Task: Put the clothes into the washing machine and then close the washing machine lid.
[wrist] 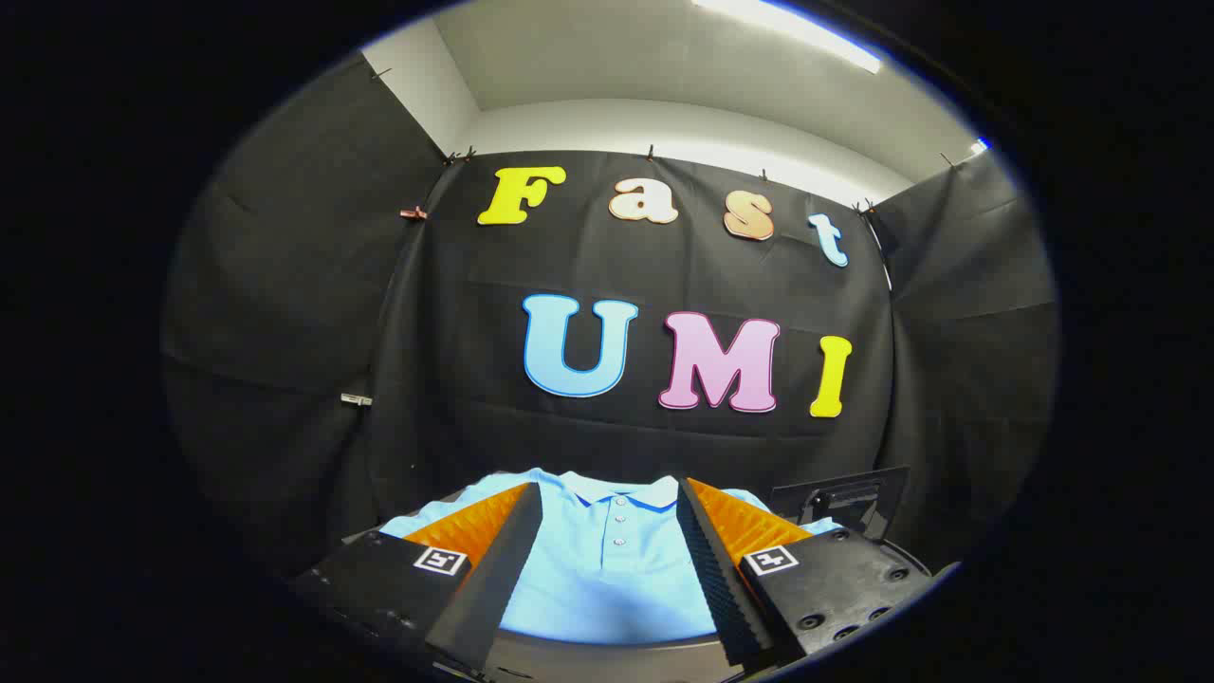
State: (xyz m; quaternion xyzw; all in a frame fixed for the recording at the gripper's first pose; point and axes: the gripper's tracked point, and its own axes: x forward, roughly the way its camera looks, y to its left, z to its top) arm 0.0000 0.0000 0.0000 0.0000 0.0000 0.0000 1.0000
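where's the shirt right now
In the gripper view the light blue polo shirt lies flat just ahead of the open gripper, its collar and buttons showing between the two fingers, with a black object beyond the right finger.

The hand-held gripper (607, 569) has two black fingers (493, 569) spread apart, with ridged black pads, orange ribbed backs, a square black-and-white marker on each base, and screws beside the right marker.
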